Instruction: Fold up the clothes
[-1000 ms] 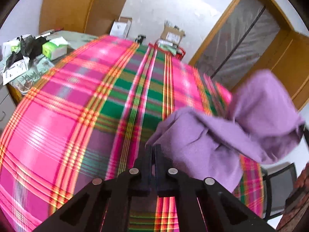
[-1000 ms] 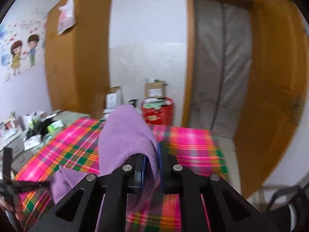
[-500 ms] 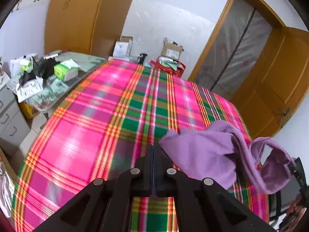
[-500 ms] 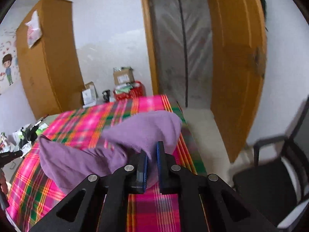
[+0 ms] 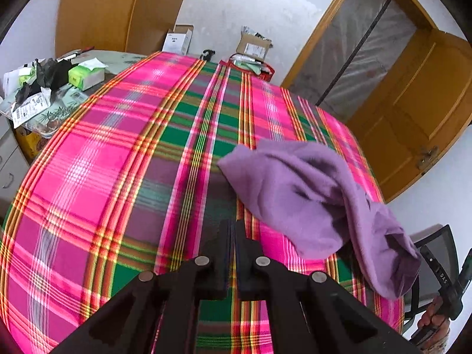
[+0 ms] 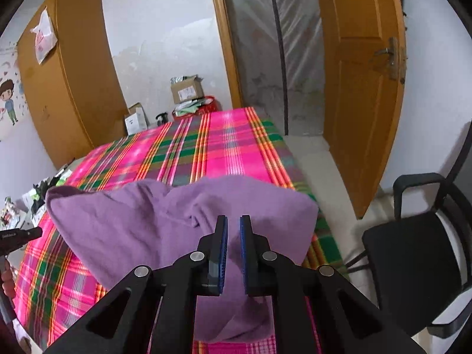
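Observation:
A purple fleece garment [image 5: 306, 194] lies bunched on the pink and green plaid table [image 5: 118, 162], near its right edge, with one end hanging toward the edge. My left gripper [image 5: 231, 227] is shut and empty, just left of the garment. In the right wrist view the garment [image 6: 147, 224] spreads under and in front of my right gripper [image 6: 233, 221], whose blue pads stand slightly apart with cloth behind the gap; no cloth is pinched between them.
A black chair [image 6: 421, 250] stands right of the table. A side desk with boxes and papers [image 5: 44, 88] is on the left. Cardboard boxes [image 6: 187, 90] and a red basket sit beyond the far edge. A wooden door [image 6: 362, 88] stands open.
The right gripper has let go of the garment, and its jaws now stand slightly apart. The garment has dropped onto the table. The left gripper, still shut, sits lower.

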{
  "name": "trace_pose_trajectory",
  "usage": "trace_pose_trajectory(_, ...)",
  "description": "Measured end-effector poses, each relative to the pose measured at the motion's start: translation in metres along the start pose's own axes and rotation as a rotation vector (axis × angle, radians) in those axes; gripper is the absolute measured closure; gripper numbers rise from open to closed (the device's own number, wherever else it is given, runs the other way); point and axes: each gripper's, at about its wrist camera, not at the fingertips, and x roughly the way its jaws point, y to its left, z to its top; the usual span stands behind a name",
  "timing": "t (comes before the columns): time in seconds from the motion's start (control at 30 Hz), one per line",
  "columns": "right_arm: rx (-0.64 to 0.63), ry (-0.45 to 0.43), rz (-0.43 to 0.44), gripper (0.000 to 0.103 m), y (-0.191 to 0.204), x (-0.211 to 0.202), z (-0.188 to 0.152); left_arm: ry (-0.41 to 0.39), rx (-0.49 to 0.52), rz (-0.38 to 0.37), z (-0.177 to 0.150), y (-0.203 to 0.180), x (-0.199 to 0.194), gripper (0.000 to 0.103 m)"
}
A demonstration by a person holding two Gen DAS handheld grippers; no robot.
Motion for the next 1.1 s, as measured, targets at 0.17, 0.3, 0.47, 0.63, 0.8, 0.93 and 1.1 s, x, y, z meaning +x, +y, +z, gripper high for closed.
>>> trace_pose_trajectory(0.17,-0.026,0.034,0.015,0.086,0.016,0.012,-0.009,0.011,0.022,0.019,-0.01,-0.006,0.004,0.1)
trace_pose_trajectory(0.3,-0.067,0.052,0.043,0.076,0.032,0.017,-0.021,0.027,0.026,0.03,-0.018,-0.009,0.01,0.099)
trace_pose_trajectory(0.47,-0.104,0.081,0.077,0.071,0.049,0.024,-0.033,0.029,0.053,0.076,-0.025,-0.014,0.015,0.099)
trace_pose_trajectory(0.63,-0.137,0.108,0.088,0.068,0.067,0.03,-0.041,-0.009,0.115,0.141,-0.031,-0.026,0.015,0.099)
trace_pose_trajectory(0.8,-0.177,0.12,0.087,0.06,0.083,0.033,-0.051,-0.024,0.167,0.171,-0.035,-0.034,0.017,0.098)
trace_pose_trajectory(0.93,-0.215,0.124,0.09,0.054,0.092,0.034,-0.056,-0.031,0.194,0.191,-0.036,-0.037,0.019,0.098)
trace_pose_trajectory(1.1,-0.228,0.128,0.109,0.052,0.1,0.036,-0.06,-0.026,0.213,0.204,-0.038,-0.038,0.023,0.098)
